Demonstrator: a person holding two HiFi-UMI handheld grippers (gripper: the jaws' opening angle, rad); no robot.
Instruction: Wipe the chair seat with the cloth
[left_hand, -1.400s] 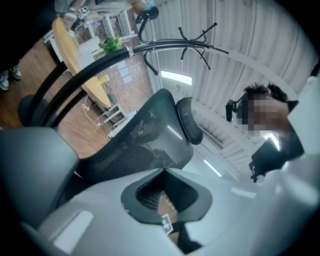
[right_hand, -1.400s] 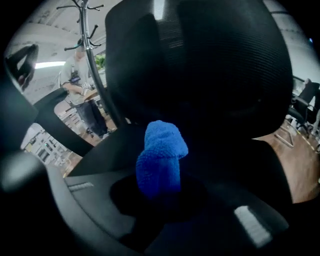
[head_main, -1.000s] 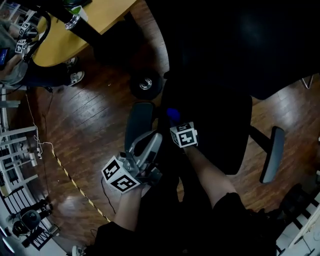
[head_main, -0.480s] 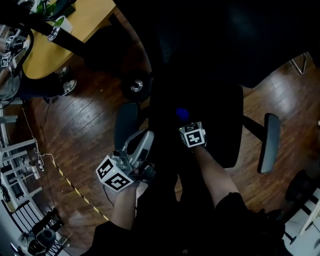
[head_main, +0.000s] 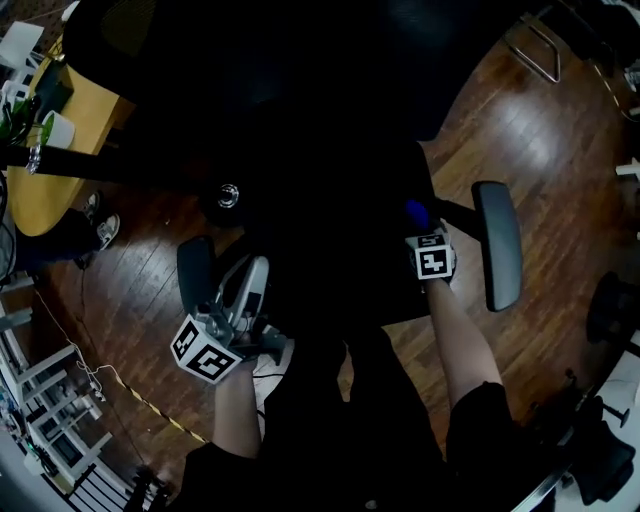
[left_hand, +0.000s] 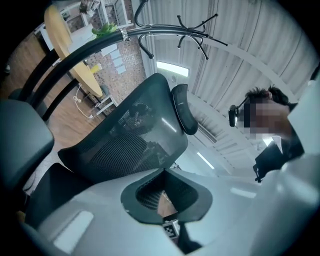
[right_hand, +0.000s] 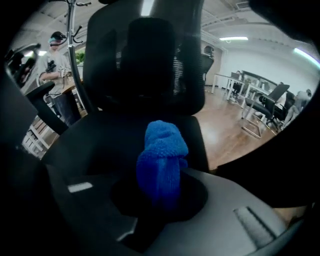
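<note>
Two grippers at the chair seat (head_main: 340, 250) | right gripper (head_main: 417, 225) pinching the blue cloth (right_hand: 161, 160) at the seat's right edge | left gripper (head_main: 252, 278) pressed together, empty, off the seat's left side | step: likely mid-wipe; next: press cloth down, sweep across | seat near-black in head view, cloth contact unclear

An office. A mesh-backed office chair (right_hand: 145, 65) stands on a wood plank floor (head_main: 560, 130), more desks and wheeled chairs (right_hand: 260, 100) line the bright room behind it, and there is a wooden table (head_main: 28, 205), a coat stand (left_hand: 190, 30) and strip ceiling lights (right_hand: 235, 38).
</note>
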